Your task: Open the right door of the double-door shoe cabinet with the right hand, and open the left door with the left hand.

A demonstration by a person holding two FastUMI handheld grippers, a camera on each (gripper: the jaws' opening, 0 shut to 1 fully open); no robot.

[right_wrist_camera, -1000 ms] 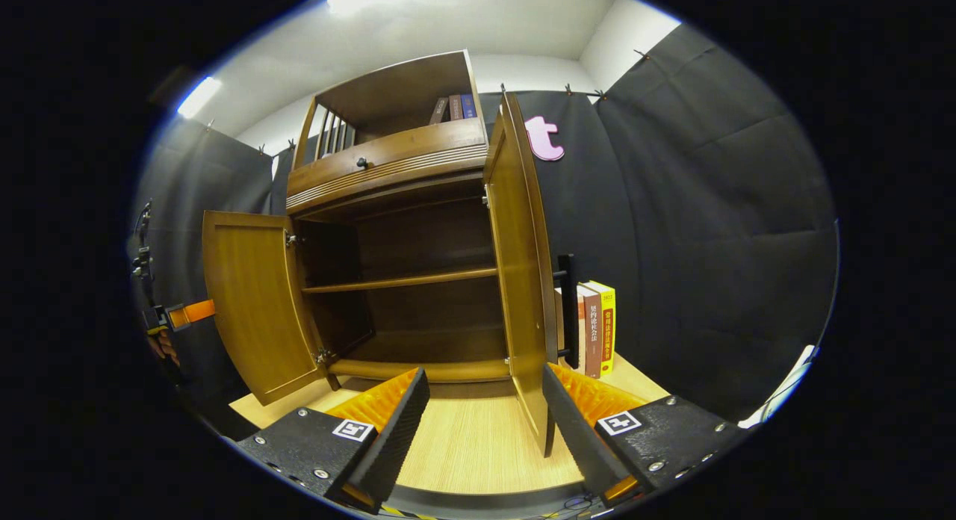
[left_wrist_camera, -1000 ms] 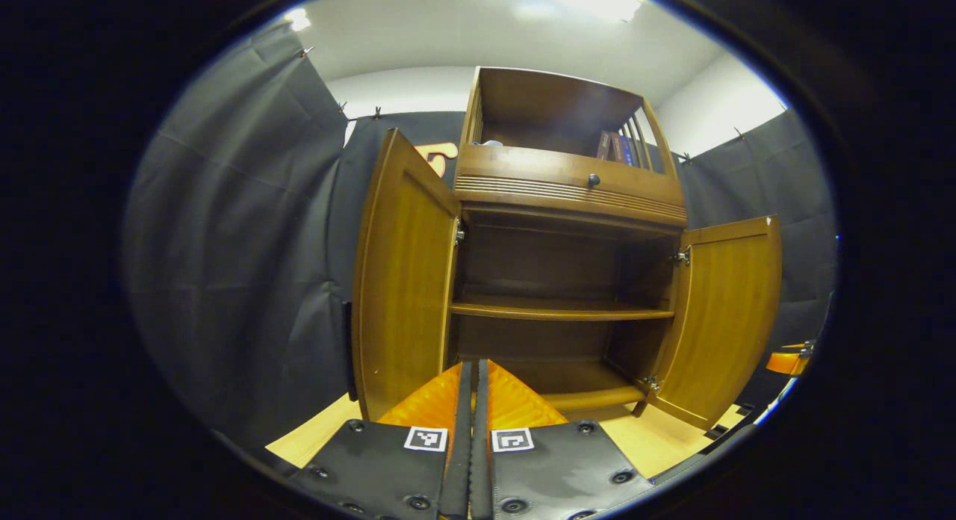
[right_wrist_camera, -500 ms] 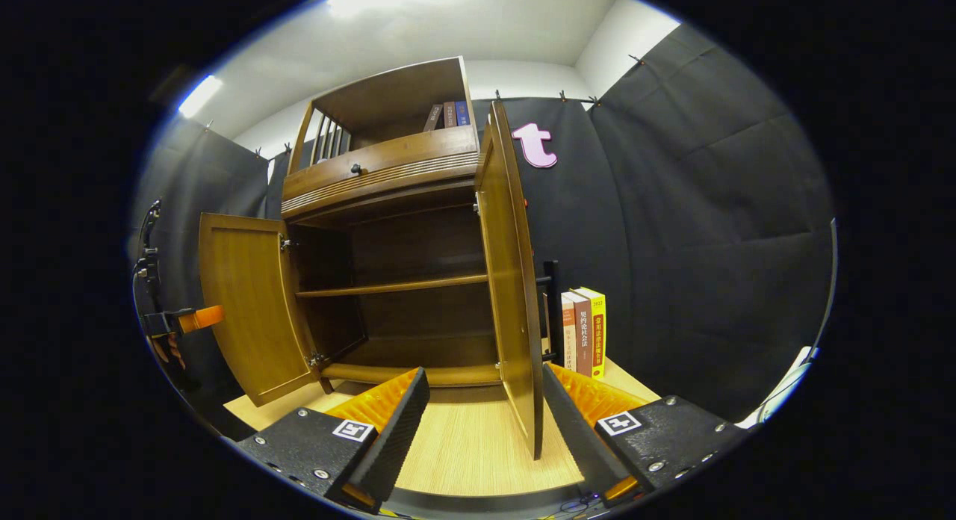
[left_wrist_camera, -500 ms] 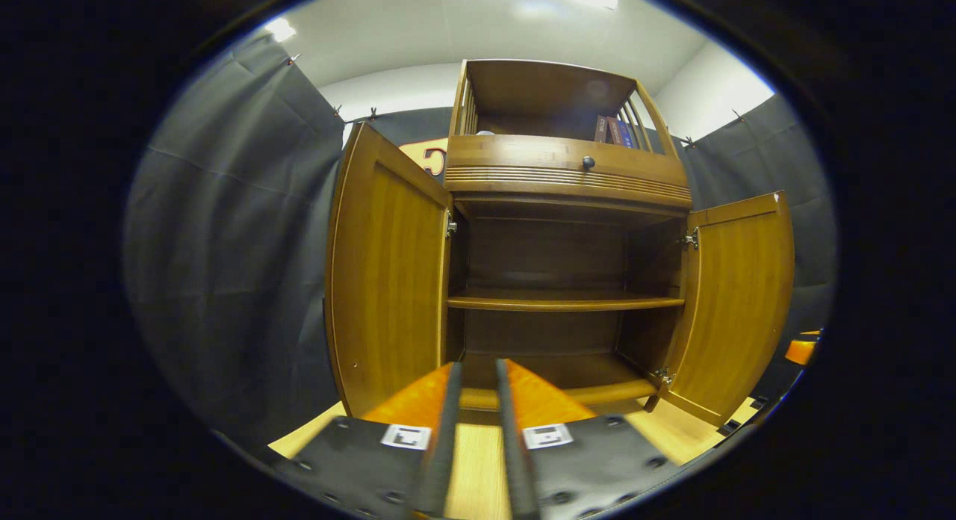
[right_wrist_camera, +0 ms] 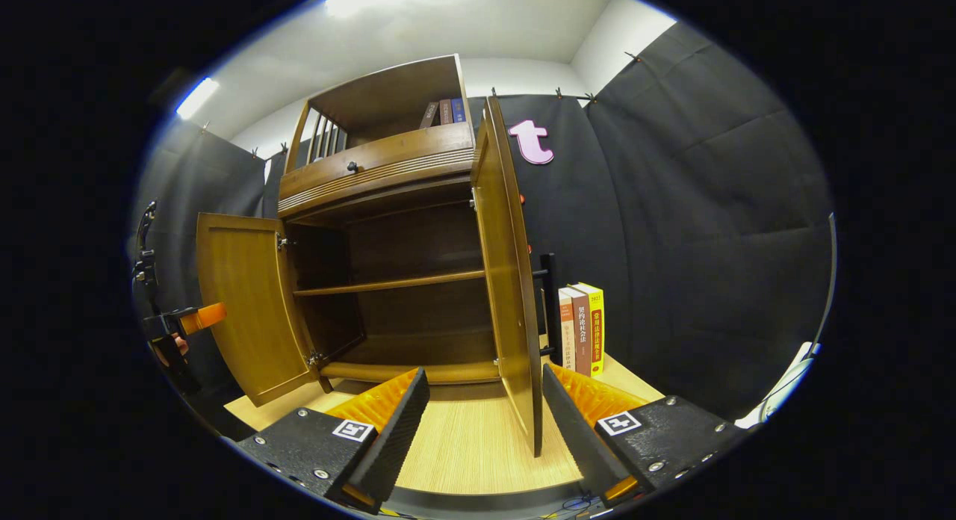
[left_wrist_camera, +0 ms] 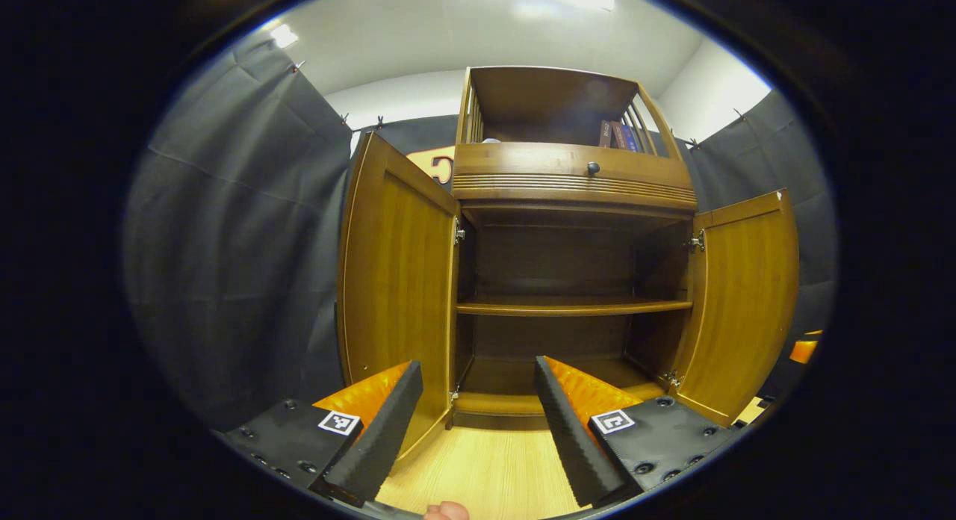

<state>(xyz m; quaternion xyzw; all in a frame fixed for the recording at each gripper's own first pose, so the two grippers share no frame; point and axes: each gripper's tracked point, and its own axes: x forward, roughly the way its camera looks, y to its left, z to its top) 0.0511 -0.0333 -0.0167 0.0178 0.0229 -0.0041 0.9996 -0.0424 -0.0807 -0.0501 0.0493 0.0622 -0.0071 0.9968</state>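
Light wood table (left_wrist_camera: 485,475) seen under shoe cabinet (left_wrist_camera: 571,180). Left door (left_wrist_camera: 396,281) swung open beyond left gripper (left_wrist_camera: 470,412), jaws apart, empty. Right door (right_wrist_camera: 511,281) open, edge-on between right gripper (right_wrist_camera: 482,423) jaws, seemingly untouched.

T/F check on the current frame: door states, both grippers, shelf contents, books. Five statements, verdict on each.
1. Both doors of the brown wooden double-door shoe cabinet stand open. True: the left door and the right door are both swung out.
2. The left gripper is shut on the left door. False: its jaws are apart and hold nothing.
3. The right gripper is open. True.
4. Shoes sit on the middle shelf. False: the shelf is bare.
5. Upright books stand beside the cabinet. True.
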